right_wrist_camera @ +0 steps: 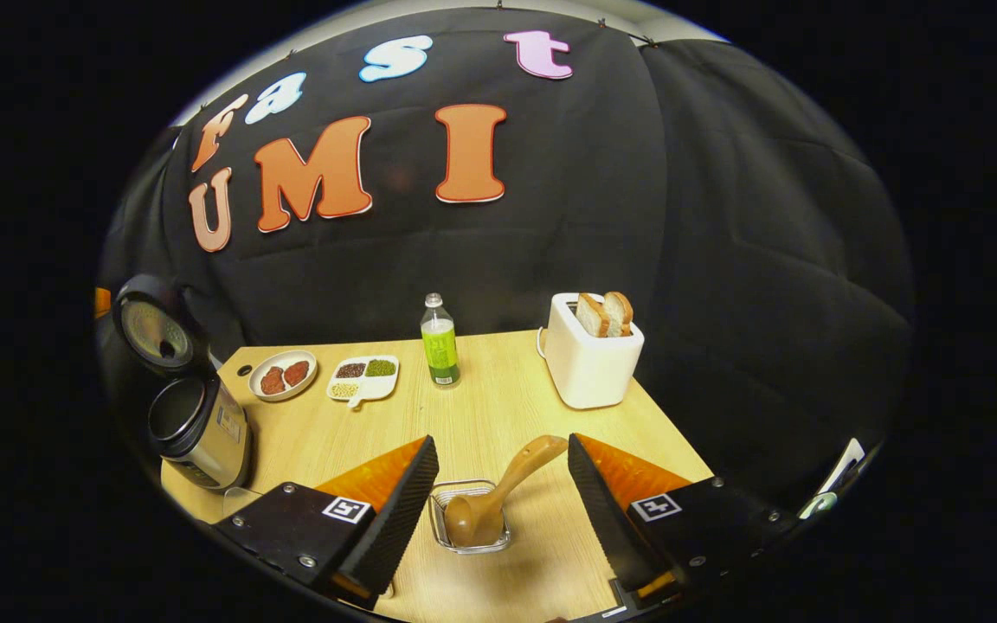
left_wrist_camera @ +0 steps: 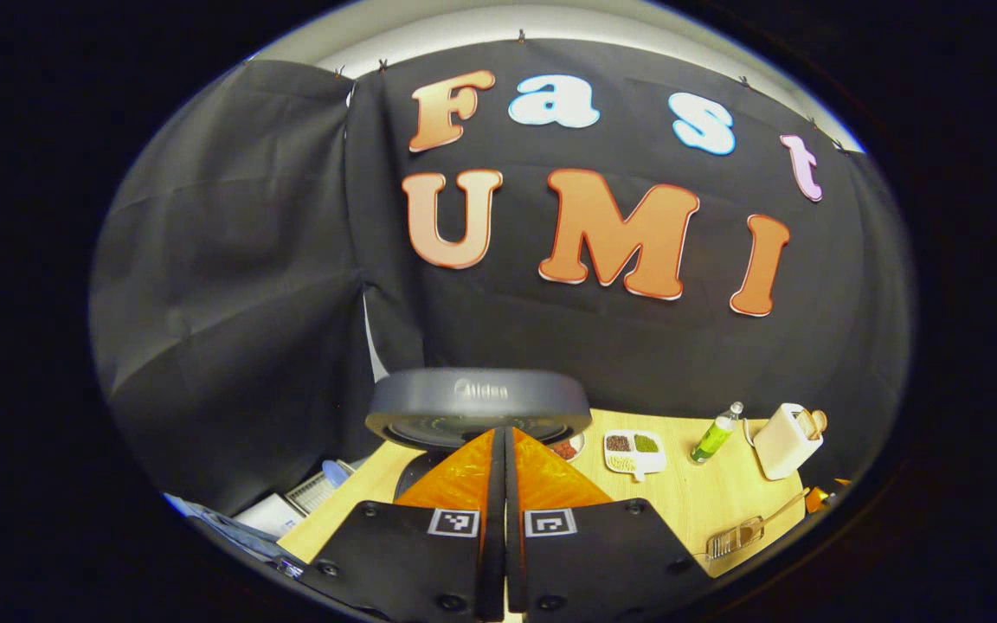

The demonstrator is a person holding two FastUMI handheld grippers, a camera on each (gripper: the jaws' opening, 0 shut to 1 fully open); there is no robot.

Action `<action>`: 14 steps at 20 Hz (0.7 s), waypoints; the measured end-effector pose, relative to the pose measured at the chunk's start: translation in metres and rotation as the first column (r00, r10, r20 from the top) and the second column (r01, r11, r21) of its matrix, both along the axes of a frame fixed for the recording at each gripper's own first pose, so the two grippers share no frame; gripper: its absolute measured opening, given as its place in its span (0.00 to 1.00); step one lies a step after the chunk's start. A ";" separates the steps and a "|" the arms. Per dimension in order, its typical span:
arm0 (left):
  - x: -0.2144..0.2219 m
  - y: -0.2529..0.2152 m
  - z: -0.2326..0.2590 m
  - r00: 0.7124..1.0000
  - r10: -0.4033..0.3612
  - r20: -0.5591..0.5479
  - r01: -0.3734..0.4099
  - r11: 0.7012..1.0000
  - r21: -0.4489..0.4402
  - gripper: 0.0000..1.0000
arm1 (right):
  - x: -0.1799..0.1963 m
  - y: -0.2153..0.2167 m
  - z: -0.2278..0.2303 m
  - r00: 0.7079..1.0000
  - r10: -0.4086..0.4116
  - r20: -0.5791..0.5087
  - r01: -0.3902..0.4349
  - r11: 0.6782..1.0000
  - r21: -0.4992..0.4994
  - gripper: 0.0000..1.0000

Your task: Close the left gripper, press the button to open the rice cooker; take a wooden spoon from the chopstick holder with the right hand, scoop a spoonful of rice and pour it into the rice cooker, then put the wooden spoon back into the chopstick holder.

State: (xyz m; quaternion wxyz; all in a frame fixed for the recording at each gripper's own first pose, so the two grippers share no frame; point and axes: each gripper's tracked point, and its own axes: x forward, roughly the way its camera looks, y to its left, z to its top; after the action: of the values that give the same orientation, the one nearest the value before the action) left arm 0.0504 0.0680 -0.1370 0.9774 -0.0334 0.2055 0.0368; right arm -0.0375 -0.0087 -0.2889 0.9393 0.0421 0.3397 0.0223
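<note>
Left gripper view: the left gripper (left_wrist_camera: 503, 450) is seen clenched on nothing, its fingers pressed together just before the raised lid (left_wrist_camera: 479, 405) of the rice cooker (right_wrist_camera: 198, 430). Right gripper view: the right gripper (right_wrist_camera: 503, 463) is held released, fingers wide apart, above the wooden spoon (right_wrist_camera: 498, 493), which is leaned in the wire holder (right_wrist_camera: 469, 517) on the table (right_wrist_camera: 498, 389). The cooker is seen open at the table's left edge.

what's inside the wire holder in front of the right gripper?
The wooden spoon stands in the chopstick holder, bowl down, handle leaning out up and to the right. Nothing else is visible inside; the base under the bowl is covered.
</note>
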 end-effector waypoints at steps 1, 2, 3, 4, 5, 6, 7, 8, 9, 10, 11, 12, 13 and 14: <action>-0.004 -0.003 0.011 1.000 -0.004 0.030 0.003 1.000 0.017 0.05 | 0.000 -0.002 -0.006 1.000 -0.003 -0.016 0.003 1.000 0.006 0.94; -0.008 -0.005 0.019 0.998 -0.002 0.060 0.000 0.999 0.034 0.05 | 0.000 -0.002 -0.012 1.000 -0.007 -0.030 0.007 1.000 0.015 0.93; -0.012 -0.005 0.028 0.996 0.006 0.090 -0.011 0.999 0.051 0.05 | -0.002 -0.003 -0.016 0.999 -0.012 -0.048 0.013 1.000 0.024 0.93; -0.017 -0.006 0.035 0.993 0.012 0.115 -0.020 0.997 0.069 0.05 | -0.003 -0.004 -0.023 0.998 -0.015 -0.069 0.018 0.999 0.035 0.92; -0.024 -0.008 0.045 0.991 0.012 0.135 -0.024 0.996 0.082 0.05 | -0.003 -0.005 -0.031 0.996 -0.020 -0.090 0.024 0.999 0.046 0.92; -0.029 -0.012 0.050 0.989 0.008 0.148 -0.022 0.995 0.095 0.05 | -0.004 -0.009 -0.038 0.993 -0.026 -0.111 0.032 0.998 0.057 0.90; -0.032 -0.015 0.052 0.988 0.005 0.153 -0.021 0.994 0.105 0.05 | -0.006 -0.008 -0.044 0.991 -0.032 -0.130 0.041 0.997 0.070 0.89; -0.034 -0.019 0.055 0.987 -0.001 0.163 -0.018 0.993 0.113 0.08 | -0.004 -0.006 -0.050 0.989 -0.032 -0.144 0.045 0.995 0.087 0.86; -0.037 -0.023 0.058 0.985 -0.007 0.172 -0.014 0.993 0.118 0.05 | -0.002 -0.004 -0.057 0.987 -0.025 -0.161 0.042 0.994 0.104 0.86; -0.042 -0.026 0.059 0.985 -0.014 0.174 -0.008 0.992 0.124 0.15 | -0.002 -0.004 -0.064 0.984 -0.016 -0.179 0.038 0.992 0.119 0.83; -0.049 -0.031 0.059 0.985 -0.020 0.173 -0.003 0.991 0.134 0.20 | -0.001 -0.002 -0.072 0.980 -0.012 -0.199 0.038 0.991 0.130 0.81; -0.052 -0.034 0.058 0.985 -0.031 0.169 0.006 0.989 0.148 0.27 | -0.001 0.000 -0.079 0.976 -0.003 -0.219 0.036 0.989 0.146 0.78; -0.056 -0.035 0.060 0.985 -0.026 0.172 -0.003 0.985 0.171 0.43 | 0.002 0.002 -0.085 0.971 -0.002 -0.238 0.041 0.987 0.157 0.77; -0.060 -0.033 0.063 0.983 -0.018 0.181 -0.017 0.981 0.191 0.56 | 0.003 0.005 -0.091 0.968 0.003 -0.252 0.042 0.984 0.174 0.74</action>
State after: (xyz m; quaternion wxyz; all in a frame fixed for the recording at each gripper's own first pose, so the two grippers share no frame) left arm -0.0096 0.0347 -0.0736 0.9907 0.0577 0.1110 0.0531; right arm -0.0345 -0.0037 -0.3796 0.8812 0.1319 0.4523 0.0377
